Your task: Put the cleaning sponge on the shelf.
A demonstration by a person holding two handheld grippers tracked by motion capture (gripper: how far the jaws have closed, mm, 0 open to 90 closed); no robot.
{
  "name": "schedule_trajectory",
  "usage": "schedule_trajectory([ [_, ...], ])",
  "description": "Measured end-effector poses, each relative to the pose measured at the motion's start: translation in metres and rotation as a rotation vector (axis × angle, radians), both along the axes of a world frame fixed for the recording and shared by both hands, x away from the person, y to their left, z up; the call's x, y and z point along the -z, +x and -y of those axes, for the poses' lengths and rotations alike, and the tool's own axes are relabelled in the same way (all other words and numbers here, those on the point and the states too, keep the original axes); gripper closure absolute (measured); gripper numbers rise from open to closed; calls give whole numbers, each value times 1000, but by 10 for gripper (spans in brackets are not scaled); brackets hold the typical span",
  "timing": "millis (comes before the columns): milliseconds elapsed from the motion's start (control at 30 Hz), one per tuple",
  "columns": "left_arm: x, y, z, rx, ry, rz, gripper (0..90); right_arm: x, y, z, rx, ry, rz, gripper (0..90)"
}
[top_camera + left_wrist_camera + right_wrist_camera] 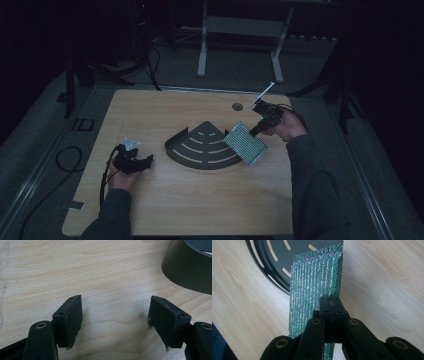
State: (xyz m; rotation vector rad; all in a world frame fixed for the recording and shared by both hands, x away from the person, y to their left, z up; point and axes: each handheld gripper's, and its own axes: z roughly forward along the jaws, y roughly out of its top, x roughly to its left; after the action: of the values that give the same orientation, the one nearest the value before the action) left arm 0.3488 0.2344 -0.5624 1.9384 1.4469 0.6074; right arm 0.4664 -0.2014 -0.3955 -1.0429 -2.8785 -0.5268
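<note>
1. The right gripper (261,129) sits at the far right of the wooden table (165,200), held up off the board by the person's right hand (289,129).
2. Its jaws are pressed together on the edge of a green, glittery scouring pad (245,143); the right gripper view shows the pad (314,280) pinched flat between the two black pads of the right gripper (331,305).
3. The scouring pad hangs tilted in the air, its lower left corner over the right edge of the black fan-shaped tray (202,146). I cannot tell whether it touches the tray.
4. The tray lies flat in the middle of the table, with curved slots cut through its floor and a low wall along its rounded near edge.
5. The left gripper (142,162) rests low at the near left of the table, in the person's left hand (122,179), just to the left of the tray and apart from it.
6. Its jaws are spread wide with nothing but bare wood between them, as the left gripper view shows (115,315); the tray's dark wall (186,270) rises at the far right of that view.
</note>
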Motion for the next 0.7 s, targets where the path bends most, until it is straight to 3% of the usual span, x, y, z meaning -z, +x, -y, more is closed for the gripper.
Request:
schedule_trajectory([
  [700,0,0,0,2,-1,0,281,-3,13,-28,-6,28,15,898],
])
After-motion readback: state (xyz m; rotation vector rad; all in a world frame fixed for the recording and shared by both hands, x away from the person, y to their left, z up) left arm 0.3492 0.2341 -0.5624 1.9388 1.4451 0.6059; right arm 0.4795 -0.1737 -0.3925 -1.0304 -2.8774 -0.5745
